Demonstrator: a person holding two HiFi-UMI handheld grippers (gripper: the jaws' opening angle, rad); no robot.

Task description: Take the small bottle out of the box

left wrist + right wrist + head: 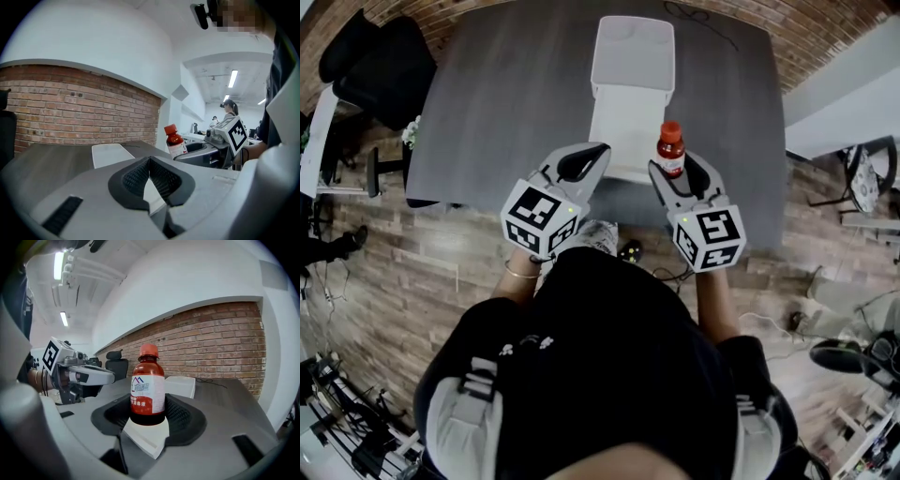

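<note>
Clamping the upright bottle (147, 385) above the desk (506, 103), the right hand-held gripper (147, 417) hangs near the white box (628, 122). Beside it, the left hand-held gripper (150, 161) has its jaws together, empty.

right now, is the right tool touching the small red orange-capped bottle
Touching. The right gripper view shows the right tool's dark pads pressed on both sides of the small red bottle.

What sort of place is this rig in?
Probably an office or lab: black office chair beside a grey table, brick wall beyond it, ceiling strip lights.
</note>
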